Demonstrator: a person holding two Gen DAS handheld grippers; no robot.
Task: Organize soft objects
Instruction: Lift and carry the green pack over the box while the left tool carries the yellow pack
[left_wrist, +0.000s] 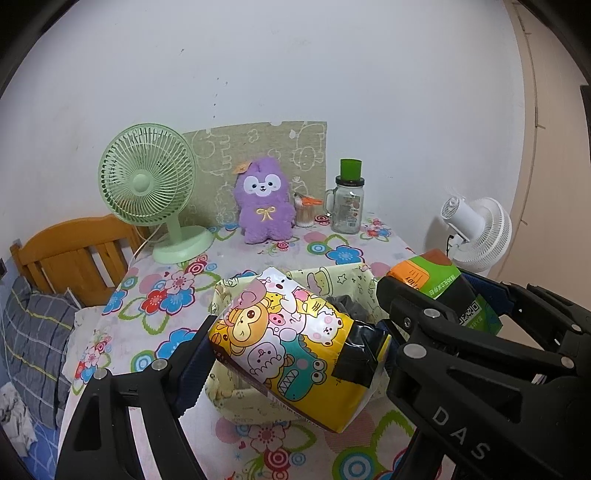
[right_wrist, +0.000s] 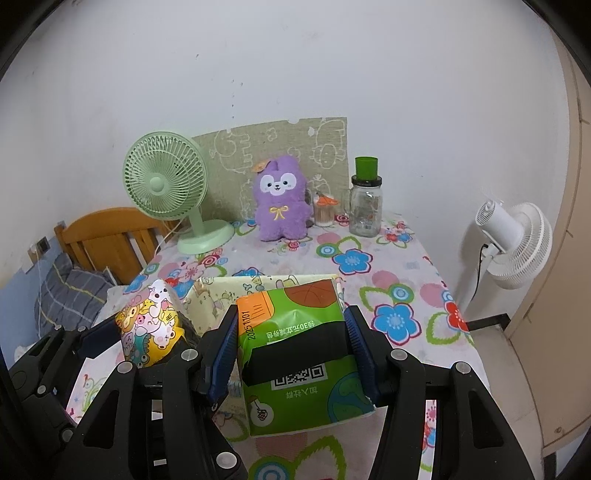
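A yellow cartoon-print soft pack (left_wrist: 291, 339) hangs tilted over a pale yellow fabric basket (left_wrist: 332, 275), with my left gripper (left_wrist: 295, 347) shut on its sides. Just to its right, my right gripper (right_wrist: 291, 343) is shut on a green tissue pack (right_wrist: 295, 332), its blue pads (right_wrist: 225, 343) pressing both sides. The green pack (left_wrist: 443, 284) also hangs above the basket (right_wrist: 221, 291). The yellow pack (right_wrist: 151, 328) shows at the left of the right wrist view. A dark grey cloth (left_wrist: 347, 306) lies inside the basket. A purple plush toy (left_wrist: 264, 201) (right_wrist: 282, 197) sits upright at the table's back.
The flowered tablecloth (right_wrist: 395, 317) covers the table. At the back stand a green desk fan (left_wrist: 147, 184), a swab holder (left_wrist: 304, 214) and a glass jar (left_wrist: 347, 206) topped by a green cup. A white fan (right_wrist: 513, 243) stands off the right edge. A wooden headboard (left_wrist: 74, 251) and pillow (left_wrist: 37, 332) lie left.
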